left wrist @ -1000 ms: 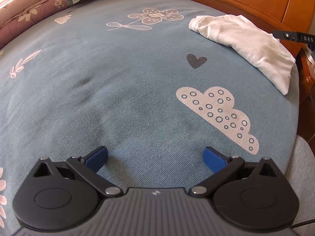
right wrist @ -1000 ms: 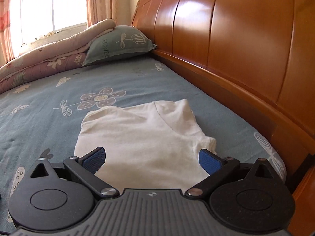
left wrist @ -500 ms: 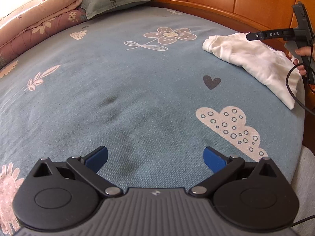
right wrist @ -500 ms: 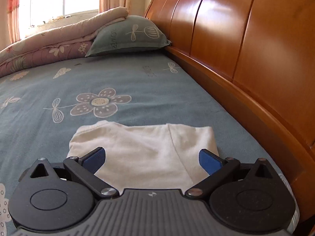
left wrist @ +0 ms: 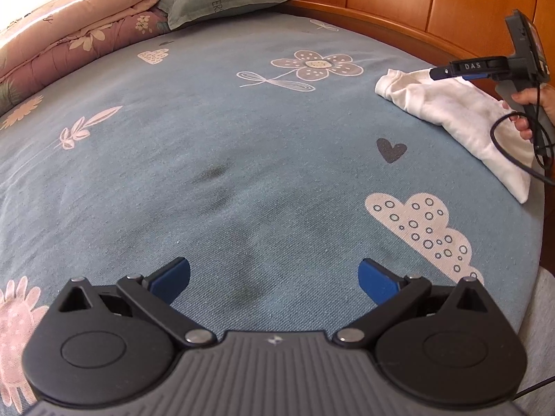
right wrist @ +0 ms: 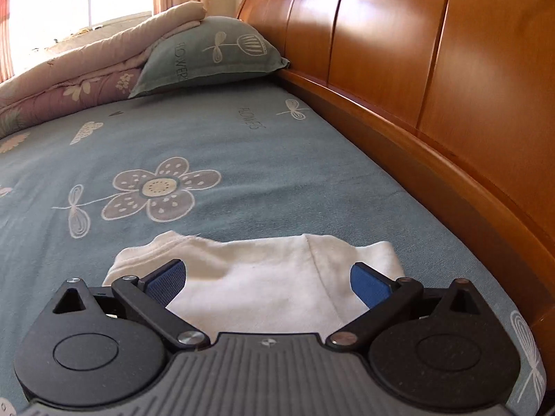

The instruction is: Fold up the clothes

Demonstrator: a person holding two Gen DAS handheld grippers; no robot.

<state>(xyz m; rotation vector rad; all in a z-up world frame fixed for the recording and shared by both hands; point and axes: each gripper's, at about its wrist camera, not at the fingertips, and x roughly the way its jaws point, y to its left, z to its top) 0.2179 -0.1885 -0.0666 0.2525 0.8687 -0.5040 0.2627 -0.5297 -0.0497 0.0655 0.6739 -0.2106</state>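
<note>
Your left gripper (left wrist: 274,274) hovers over bare blue bedsheet (left wrist: 242,138), fingers spread wide, holding nothing. Your right gripper (right wrist: 267,279), fingers likewise apart, sits above the folded white garment (right wrist: 263,277) beside the headboard (right wrist: 433,69); contact seemingly none.

White garment (right wrist: 263,277): soft matt cloth. Bed sheet (left wrist: 242,138): woven matt cloth. Headboard (right wrist: 433,52): glossy varnished wood. Tongs pads (right wrist: 166,282): blue, textured.
</note>
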